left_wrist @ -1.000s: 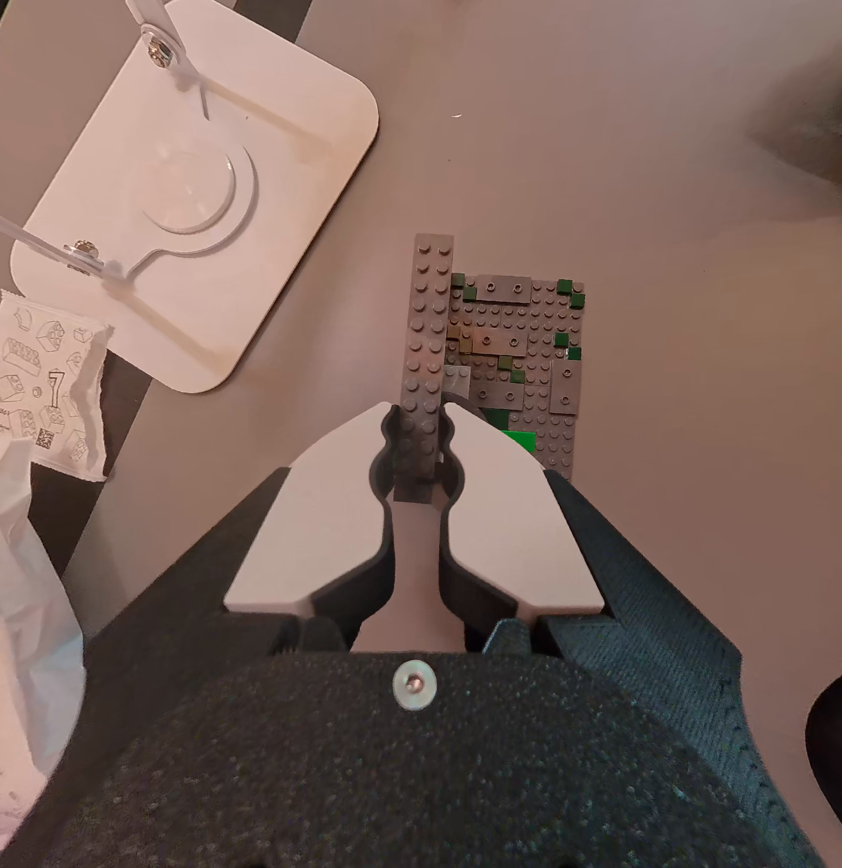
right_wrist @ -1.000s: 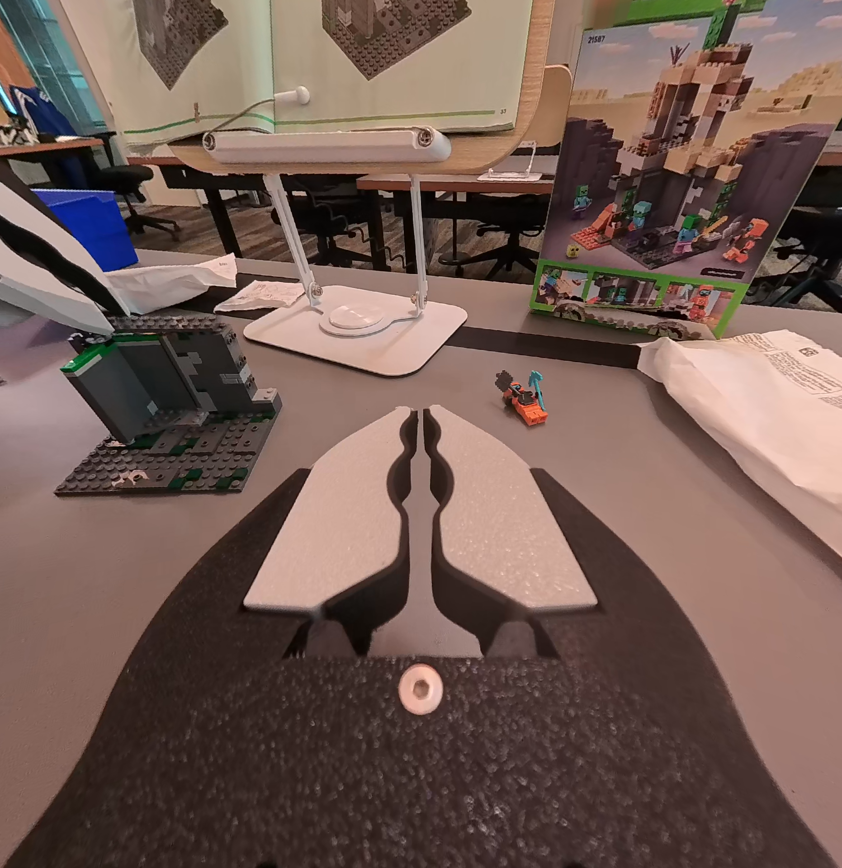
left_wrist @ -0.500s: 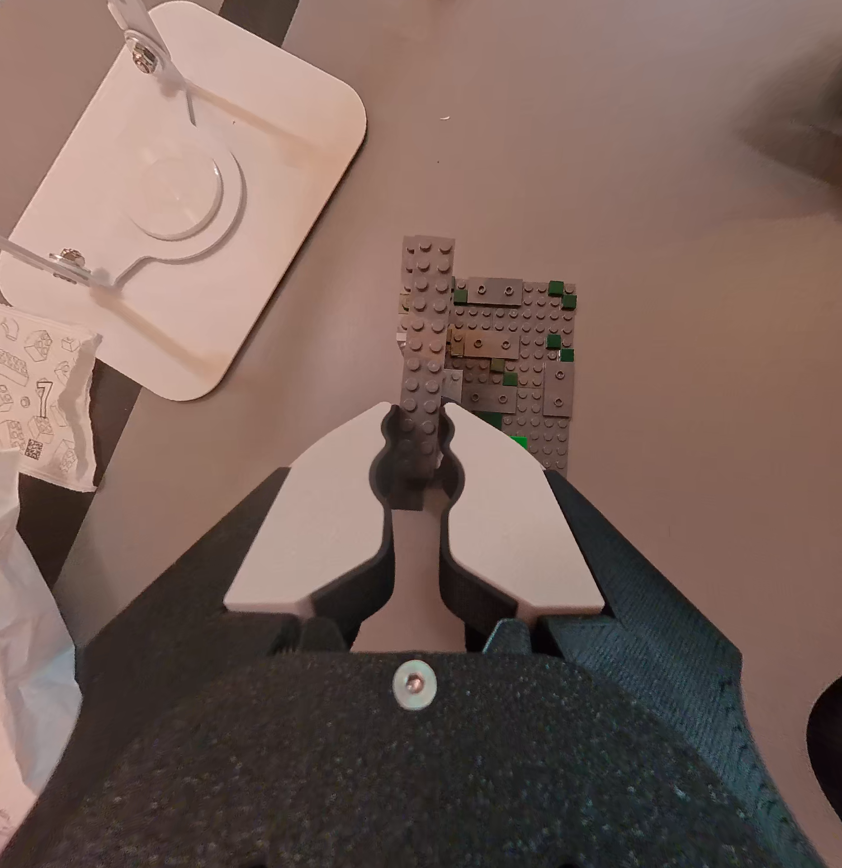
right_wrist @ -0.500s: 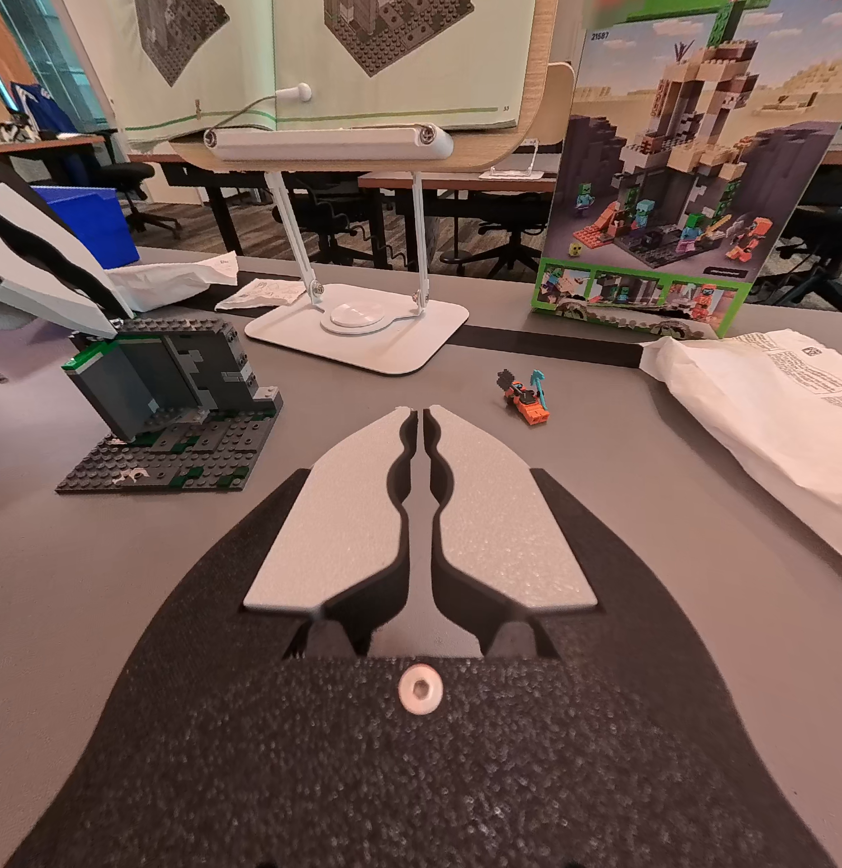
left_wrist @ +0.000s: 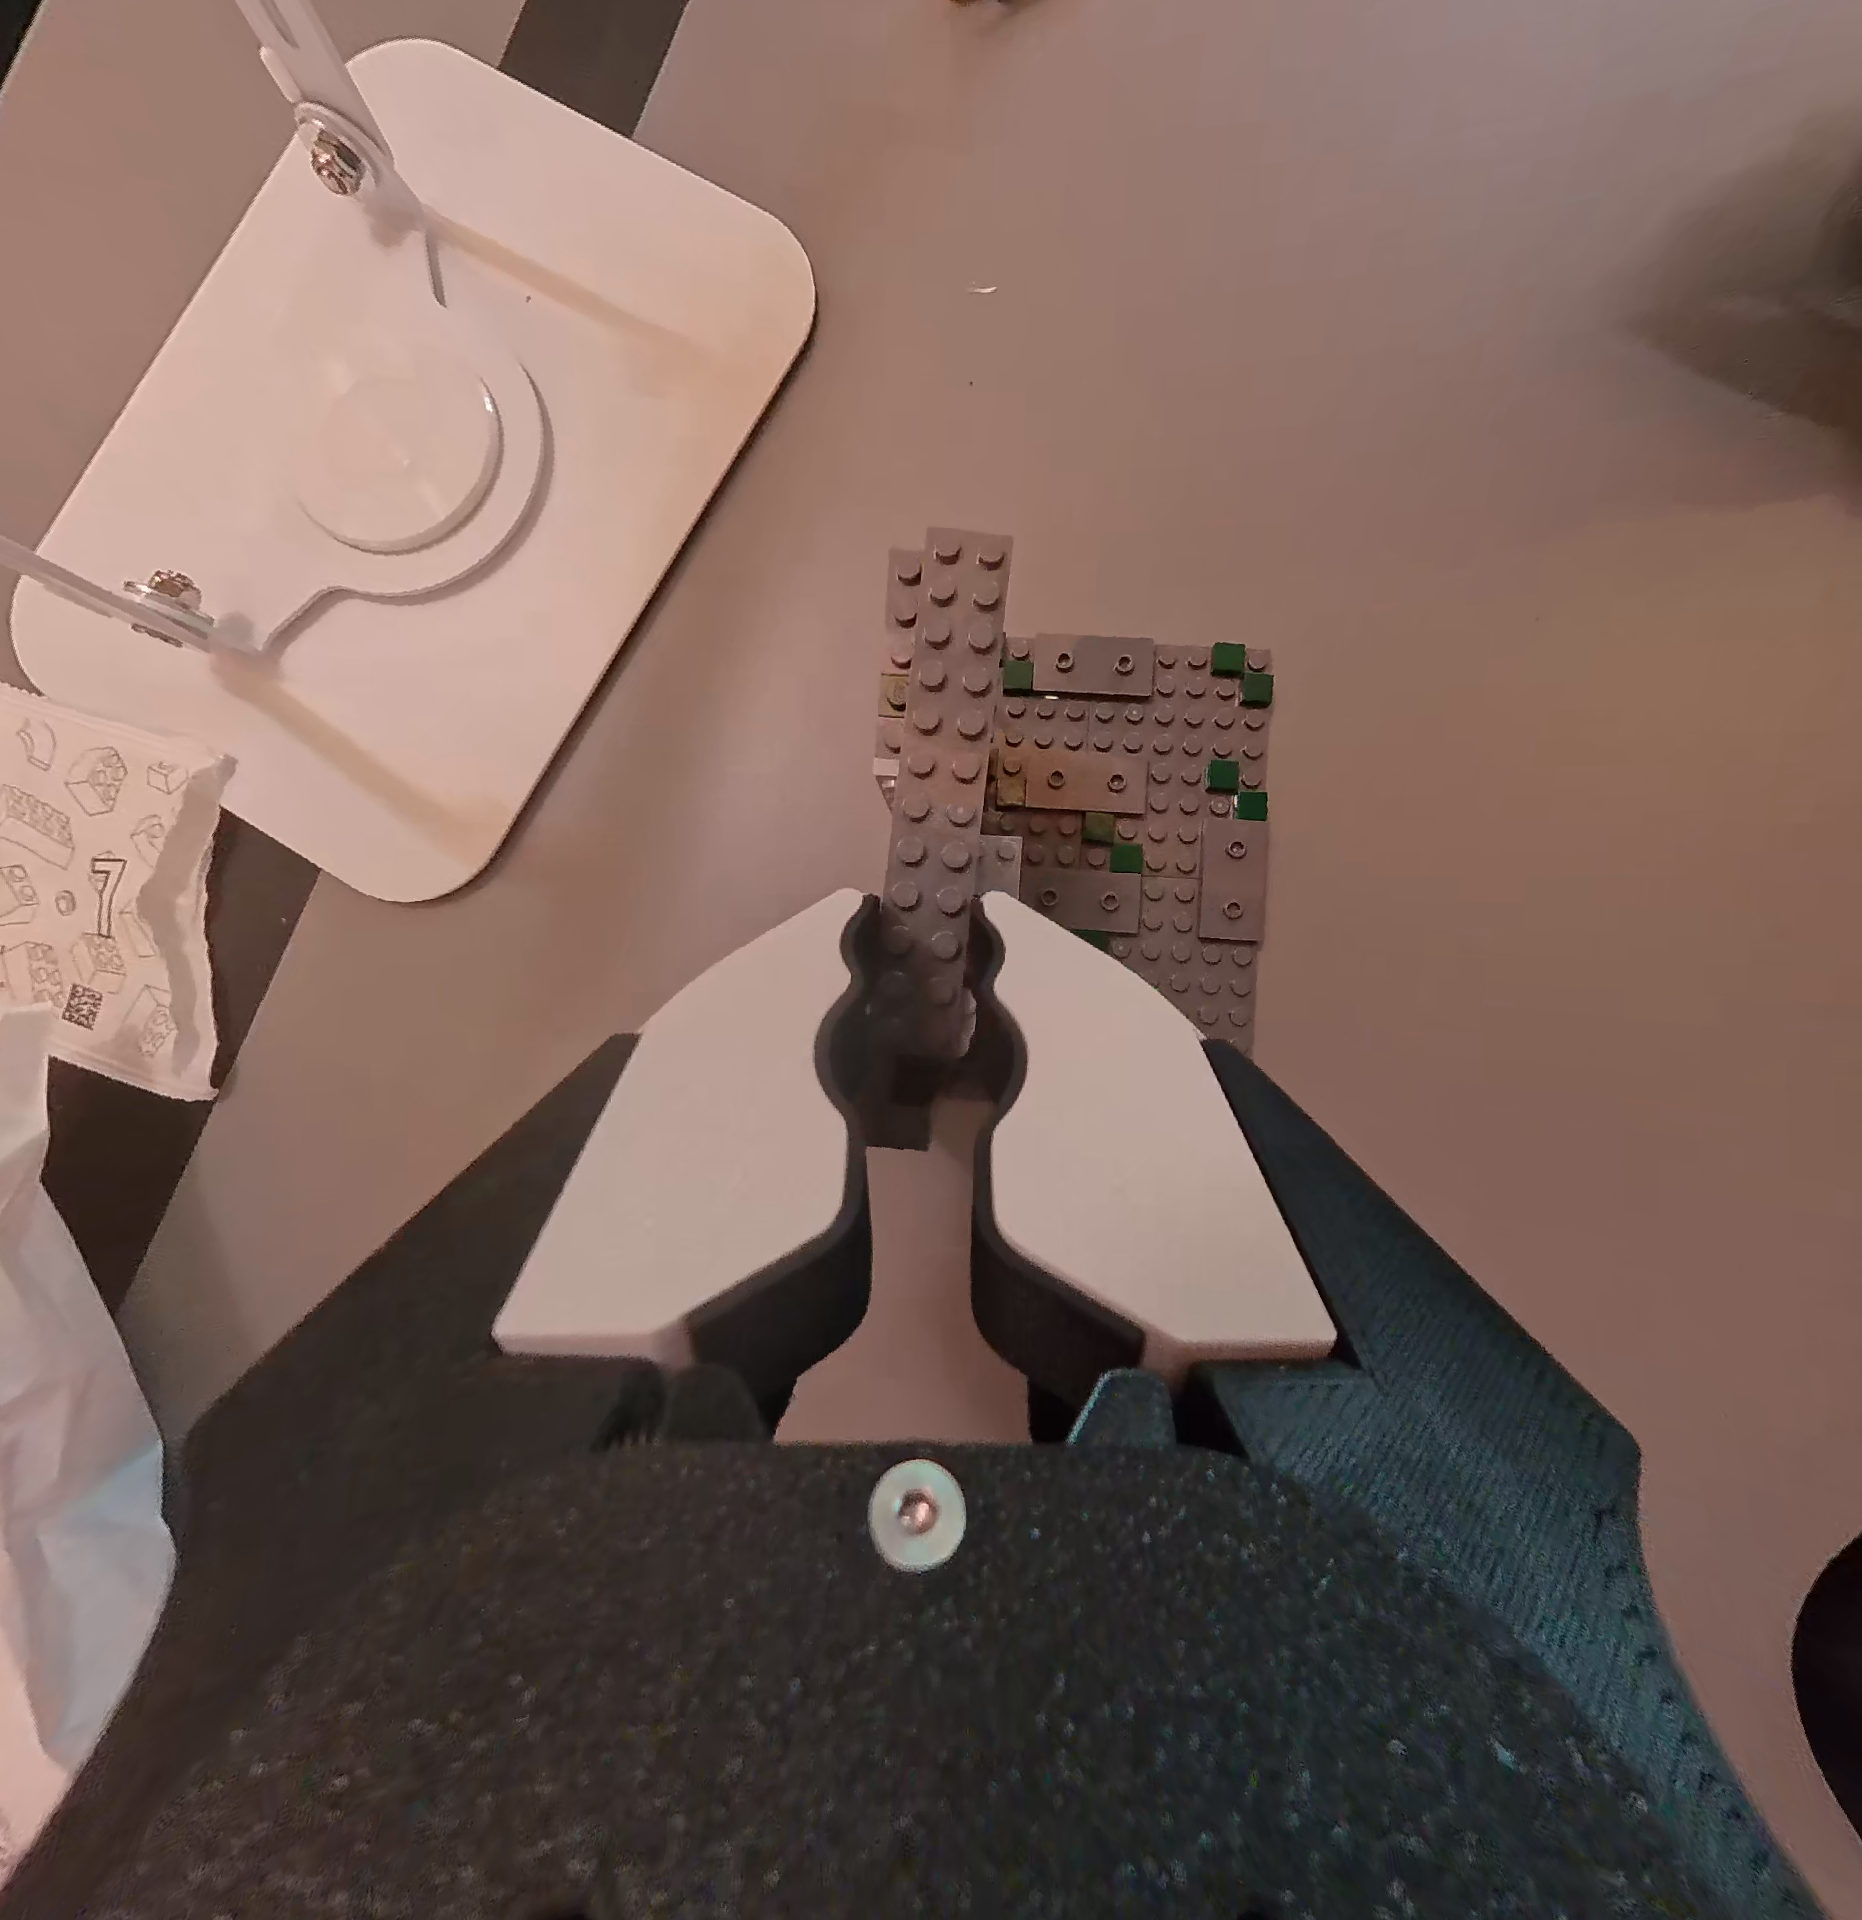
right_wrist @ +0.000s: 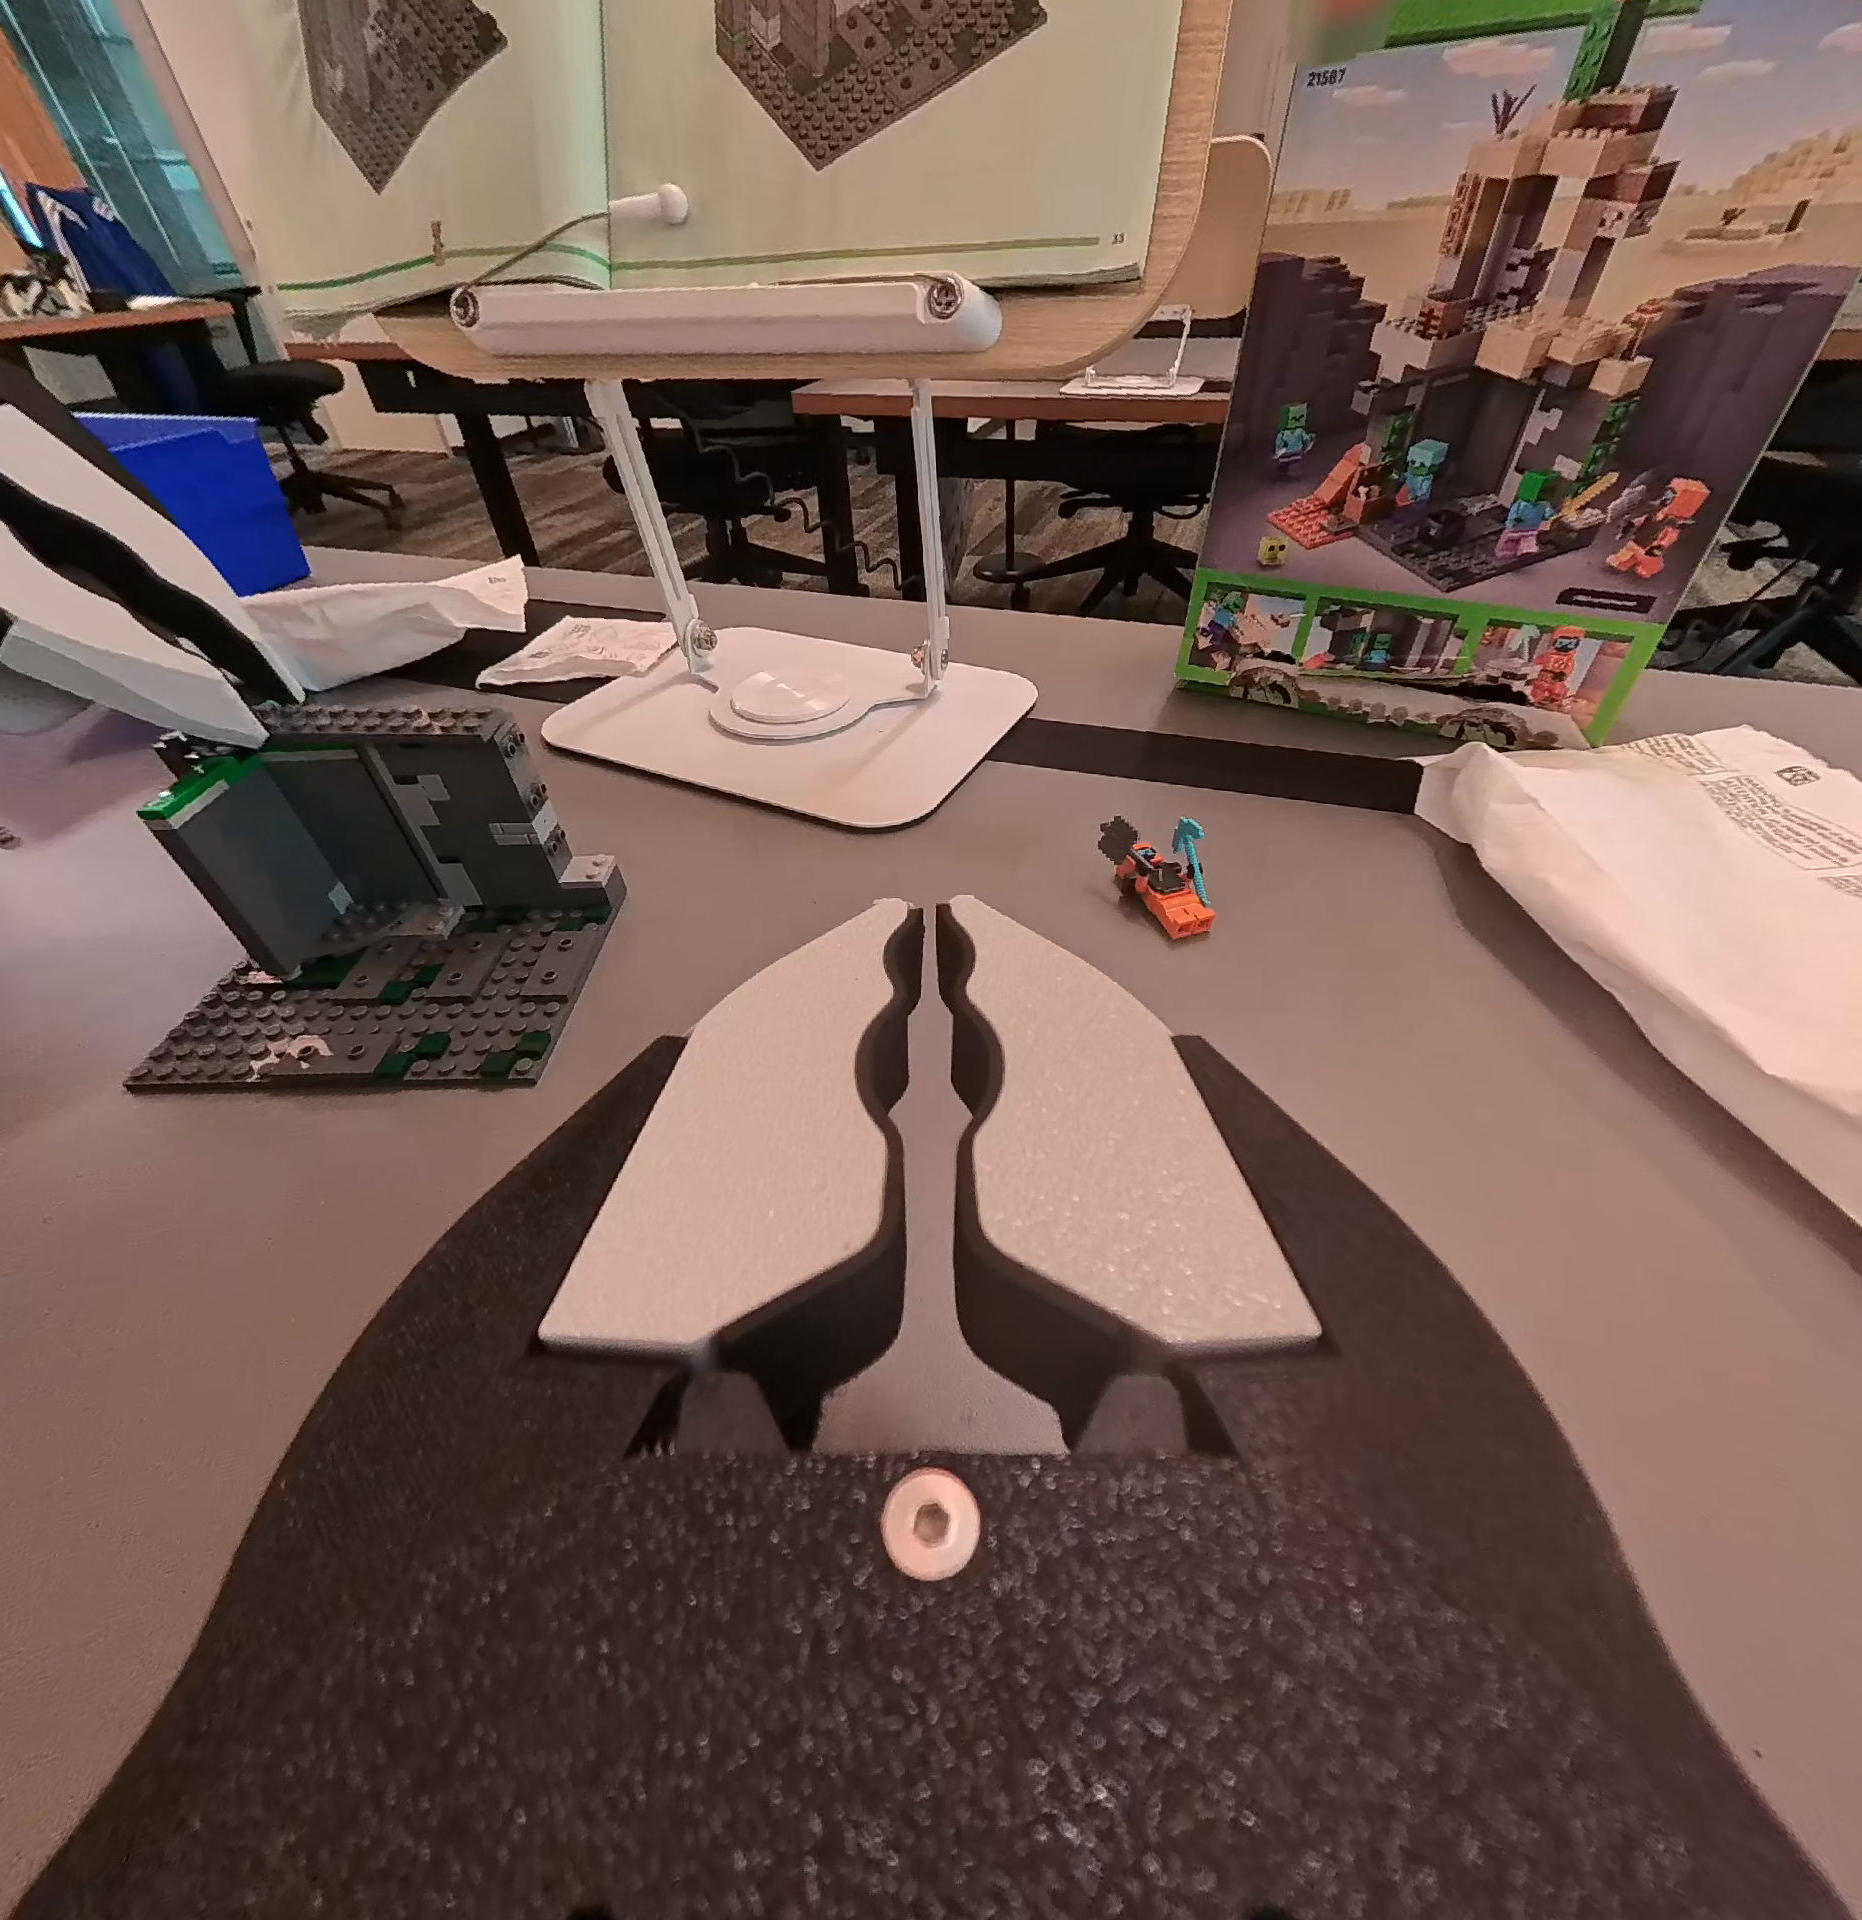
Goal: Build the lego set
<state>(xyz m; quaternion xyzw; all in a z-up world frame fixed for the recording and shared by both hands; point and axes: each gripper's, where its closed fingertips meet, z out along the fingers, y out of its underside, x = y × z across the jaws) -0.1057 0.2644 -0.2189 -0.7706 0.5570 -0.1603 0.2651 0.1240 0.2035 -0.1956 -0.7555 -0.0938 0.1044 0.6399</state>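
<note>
A dark grey studded baseplate (right_wrist: pixel 387 1039) with green bits lies on the table, and a grey wall (right_wrist: pixel 387 831) stands on it, leaning. My left gripper (left_wrist: pixel 925 904) looks down from above and is shut on the wall's studded top edge (left_wrist: pixel 948 727). The baseplate (left_wrist: pixel 1176 748) lies below and to the right of it. The left gripper also shows at the left of the right wrist view (right_wrist: pixel 220 717), on the wall's top corner. My right gripper (right_wrist: pixel 929 909) is shut and empty, low over the table to the right of the build.
A white stand base (right_wrist: pixel 792 717) holds an open instruction booklet (right_wrist: pixel 750 135) behind the build. An orange minifigure (right_wrist: pixel 1161 883) lies ahead to the right. The set box (right_wrist: pixel 1529 416) and a white paper bag (right_wrist: pixel 1685 914) are at the right. A torn bag (left_wrist: pixel 85 894) is at the left.
The left gripper stays shut on the wall's top edge and its view drifts only slightly. The right gripper has not moved.
</note>
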